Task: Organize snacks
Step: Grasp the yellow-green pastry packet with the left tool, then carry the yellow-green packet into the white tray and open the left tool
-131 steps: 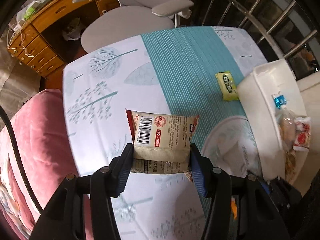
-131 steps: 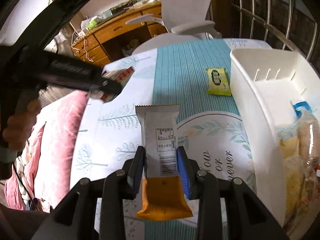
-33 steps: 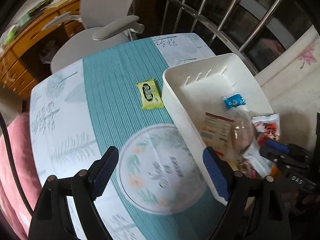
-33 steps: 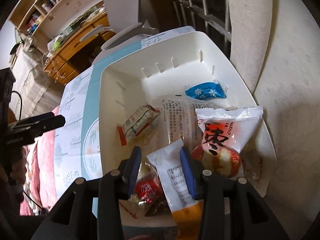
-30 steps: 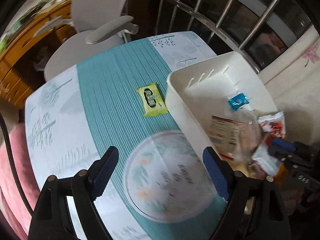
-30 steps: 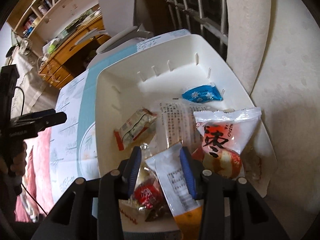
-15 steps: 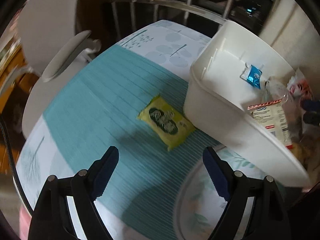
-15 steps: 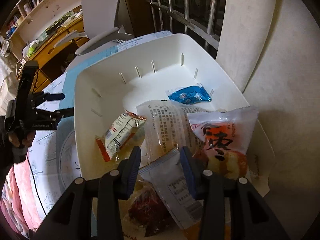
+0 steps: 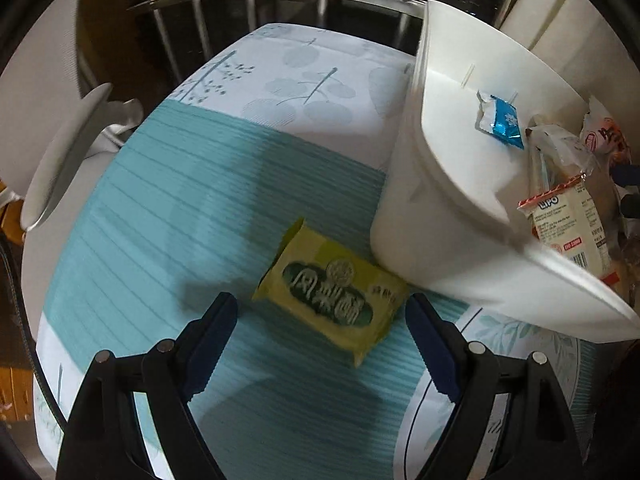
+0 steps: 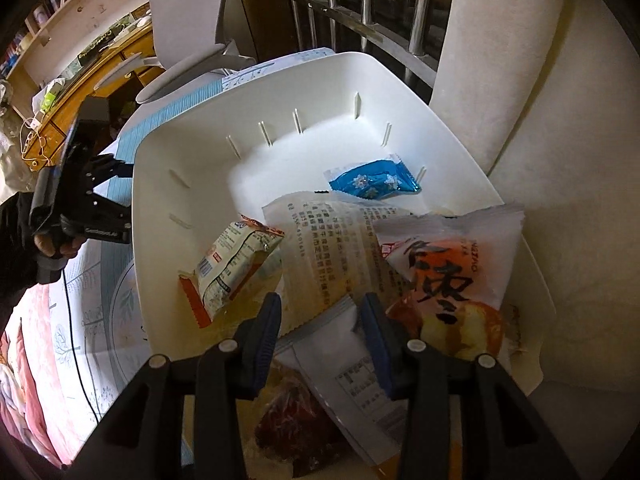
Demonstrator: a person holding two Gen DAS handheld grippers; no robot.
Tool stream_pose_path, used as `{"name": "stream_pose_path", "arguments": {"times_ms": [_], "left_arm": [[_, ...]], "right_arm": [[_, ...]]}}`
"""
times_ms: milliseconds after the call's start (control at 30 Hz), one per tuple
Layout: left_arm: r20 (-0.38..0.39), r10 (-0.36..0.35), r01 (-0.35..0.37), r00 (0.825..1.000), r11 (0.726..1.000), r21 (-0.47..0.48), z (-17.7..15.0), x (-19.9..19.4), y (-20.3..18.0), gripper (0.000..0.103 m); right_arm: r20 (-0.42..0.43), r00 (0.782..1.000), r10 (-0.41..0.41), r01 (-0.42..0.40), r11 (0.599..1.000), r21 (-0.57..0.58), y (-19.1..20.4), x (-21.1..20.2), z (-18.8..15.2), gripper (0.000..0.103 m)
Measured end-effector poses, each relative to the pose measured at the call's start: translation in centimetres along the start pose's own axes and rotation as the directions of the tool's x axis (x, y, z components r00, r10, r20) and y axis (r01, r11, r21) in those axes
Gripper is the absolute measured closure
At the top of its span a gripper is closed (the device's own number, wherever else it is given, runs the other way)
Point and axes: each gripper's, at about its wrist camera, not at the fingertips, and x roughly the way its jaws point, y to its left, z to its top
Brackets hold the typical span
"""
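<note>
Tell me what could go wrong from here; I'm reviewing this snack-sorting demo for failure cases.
The yellow-green packet lies right against the white bin, slanted across the open left gripper. The right-side finger has little room there, so it might nudge the bin or pinch only a corner. In the bin, the right gripper sits open over the white wrapper amid piled packets; pulling out could snag and drag it.

My left gripper (image 9: 320,320) points downward, its fingers (image 9: 212,332) spread wide. My right gripper (image 10: 320,320) sits off to the right, its fingers (image 10: 264,332) parted and gripping nothing.
</note>
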Motion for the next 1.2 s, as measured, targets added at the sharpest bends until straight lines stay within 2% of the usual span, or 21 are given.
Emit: {"name": "stream_pose_path", "arguments": {"times_ms": [233, 333, 433, 467, 567, 867, 1000, 1067, 1200], "left_arm": [[0.021, 0.007, -0.009, 1.0, 0.994, 0.108, 0.6, 0.9, -0.6, 0.019], [0.046, 0.006, -0.012, 0.999, 0.992, 0.127, 0.4, 0.8, -0.9, 0.026], [0.055, 0.019, -0.024, 0.998, 0.996, 0.091, 0.1, 0.5, -1.0, 0.033], [0.058, 0.022, -0.027, 0.998, 0.996, 0.088, -0.1, 0.4, -1.2, 0.038], [0.073, 0.049, -0.051, 0.996, 0.998, 0.027, -0.9, -0.2, -2.1, 0.044], [0.077, 0.122, -0.11, 0.99, 0.984, -0.139, -3.5, -1.1, -5.0, 0.045], [0.059, 0.148, -0.131, 0.987, 0.965, -0.227, -4.7, -1.6, -6.3, 0.045], [0.039, 0.168, -0.152, 0.985, 0.95, -0.273, -5.4, -1.8, -6.9, 0.046], [0.007, 0.175, -0.16, 0.985, 0.919, -0.361, -6.6, -2.4, -7.6, 0.046]], "right_arm": [[-0.013, 0.999, -0.034, 0.034, 0.999, -0.021, -0.1, -1.0, 0.6, 0.061], [0.007, 0.999, -0.041, 0.041, 0.998, -0.05, 0.1, -1.8, 1.2, 0.061], [0.025, 0.999, -0.048, 0.05, 0.995, -0.081, 0.4, -2.7, 1.9, 0.061], [0.03, 0.998, -0.048, 0.05, 0.995, -0.09, 0.5, -3.0, 2.1, 0.061], [0.038, 0.998, -0.049, 0.052, 0.993, -0.103, 0.7, -3.5, 2.6, 0.061], [0.067, 0.998, -0.015, 0.027, 0.983, -0.18, 2.8, -5.3, 2.3, 0.061], [0.035, 0.999, 0.01, -0.003, 0.981, -0.194, 3.7, -5.3, 1.2, 0.06], [0.024, 1.0, 0.019, -0.014, 0.978, -0.208, 4.1, -5.4, 0.6, 0.055], [0.026, 0.999, 0.041, -0.034, 0.976, -0.215, 4.5, -5.9, -0.2, 0.054]]}}
